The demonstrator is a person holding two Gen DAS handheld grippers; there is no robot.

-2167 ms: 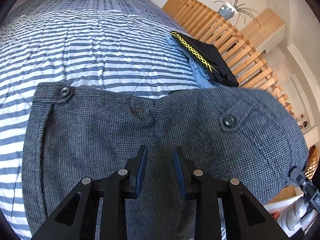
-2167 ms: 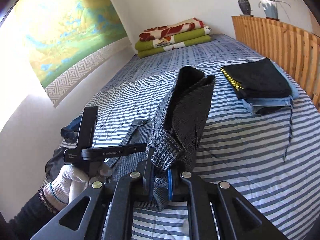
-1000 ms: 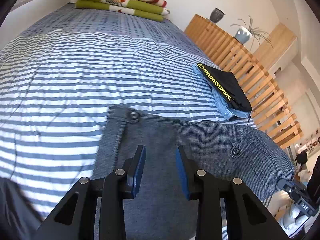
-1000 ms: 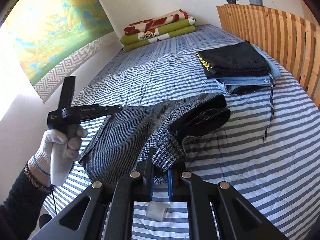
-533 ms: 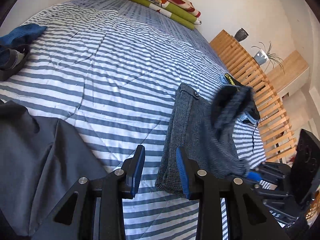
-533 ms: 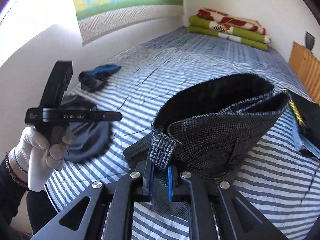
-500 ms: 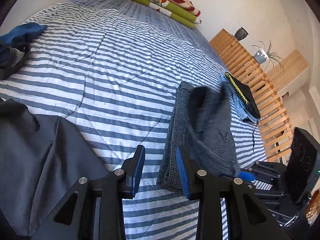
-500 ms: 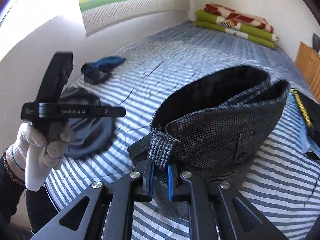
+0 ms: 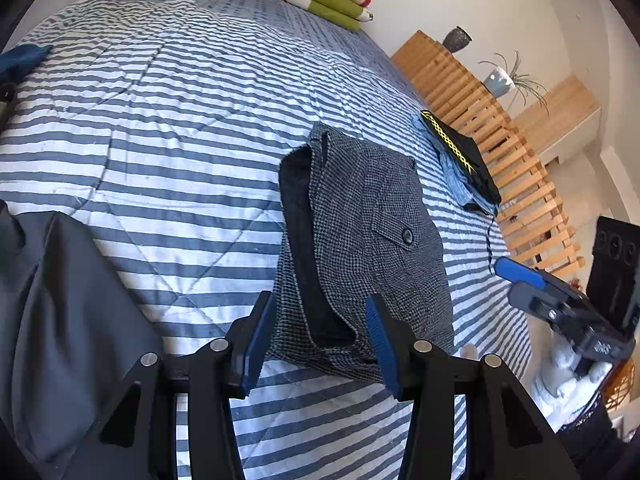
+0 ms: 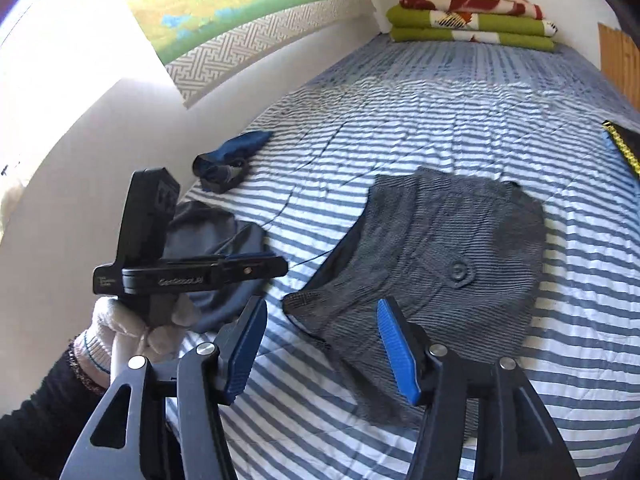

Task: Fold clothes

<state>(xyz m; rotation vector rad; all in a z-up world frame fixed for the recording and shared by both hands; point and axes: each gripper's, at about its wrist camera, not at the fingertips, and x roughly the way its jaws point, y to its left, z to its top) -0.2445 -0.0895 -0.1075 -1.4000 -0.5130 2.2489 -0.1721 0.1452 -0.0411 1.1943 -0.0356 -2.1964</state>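
Note:
Grey houndstooth shorts (image 9: 372, 240) lie folded on the striped bed (image 9: 160, 120), a buttoned pocket on top and dark lining showing along the left edge. My left gripper (image 9: 318, 340) is open just short of the shorts' near edge, with nothing between its blue pads. In the right wrist view the same shorts (image 10: 440, 260) lie flat, and my right gripper (image 10: 322, 354) stands open above their near corner, holding nothing. A gloved hand (image 10: 132, 328) carries the left gripper (image 10: 276, 266) to the left of the shorts. The right gripper (image 9: 510, 280) shows at the right edge.
A folded stack of black and blue clothes (image 9: 460, 160) sits beside the wooden slatted rail (image 9: 512, 152). A dark grey garment (image 9: 60, 300) lies at the bed's near left, a blue one (image 10: 228, 156) by the wall. Folded blankets (image 10: 472, 16) lie at the far end.
My right gripper has opened and let go of the grey shorts, which now lie folded flat on the bed. My left gripper's jaws have spread wider.

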